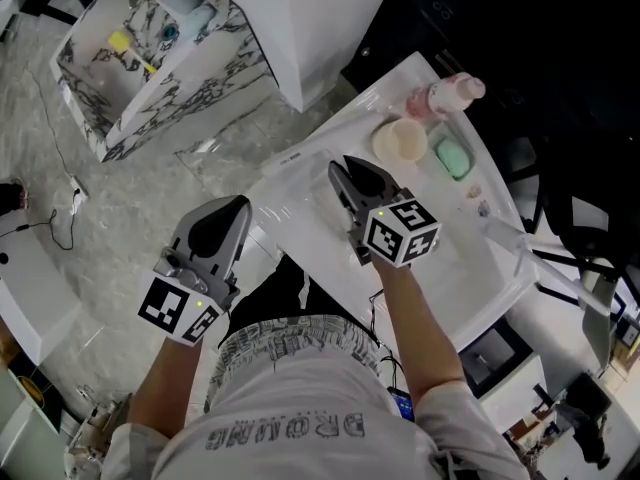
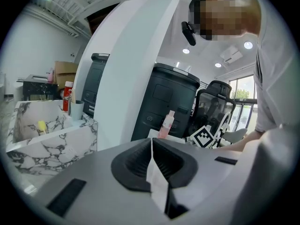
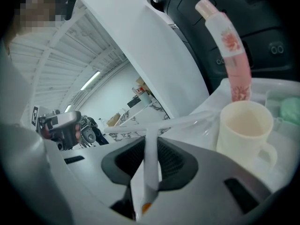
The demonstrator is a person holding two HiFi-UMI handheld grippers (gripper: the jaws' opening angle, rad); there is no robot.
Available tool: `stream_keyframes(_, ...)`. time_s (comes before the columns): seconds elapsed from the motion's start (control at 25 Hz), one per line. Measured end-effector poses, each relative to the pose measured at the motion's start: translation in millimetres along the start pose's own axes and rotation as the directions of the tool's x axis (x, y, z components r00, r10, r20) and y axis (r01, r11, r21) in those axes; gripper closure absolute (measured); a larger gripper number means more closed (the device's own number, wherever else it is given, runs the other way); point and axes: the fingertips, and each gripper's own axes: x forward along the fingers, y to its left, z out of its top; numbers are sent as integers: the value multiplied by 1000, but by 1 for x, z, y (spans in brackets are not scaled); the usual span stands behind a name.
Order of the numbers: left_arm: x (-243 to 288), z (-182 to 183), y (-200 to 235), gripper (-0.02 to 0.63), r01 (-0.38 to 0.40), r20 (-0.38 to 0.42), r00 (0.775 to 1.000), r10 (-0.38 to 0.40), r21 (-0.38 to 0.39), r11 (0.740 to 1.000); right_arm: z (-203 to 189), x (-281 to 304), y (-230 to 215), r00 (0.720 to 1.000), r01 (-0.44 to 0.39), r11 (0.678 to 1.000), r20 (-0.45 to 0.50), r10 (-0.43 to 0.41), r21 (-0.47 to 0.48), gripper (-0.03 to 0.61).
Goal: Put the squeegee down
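My right gripper [image 3: 151, 143] is shut on the thin white handle of the squeegee [image 3: 152, 125]. Its long white blade lies crosswise just past the jaws. In the head view this gripper [image 1: 340, 168] hangs over the near left part of the white tray [image 1: 460, 260]; the squeegee itself is hard to tell from the white surface there. The left gripper [image 1: 234, 204] is off the tray's left side, over the floor. Seen in its own view, the left gripper [image 2: 151, 142] has its jaws together with nothing held.
On the tray's far end stand a cream cup [image 1: 400, 140], a pink bottle [image 1: 455, 93] and a green soap [image 1: 452, 156]. The cup [image 3: 243, 123] is close to the right of the squeegee. A marble basin [image 1: 150, 78] sits at the far left, and black chairs [image 1: 580, 218] on the right.
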Motion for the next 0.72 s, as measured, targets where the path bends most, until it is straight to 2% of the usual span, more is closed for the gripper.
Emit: stream_keyframes(0.72, -2, -16, 3, 591, -9, -21, 1000, 8, -23, 1000, -15, 10, -9, 999, 28, 1000, -26, -29, -13, 488)
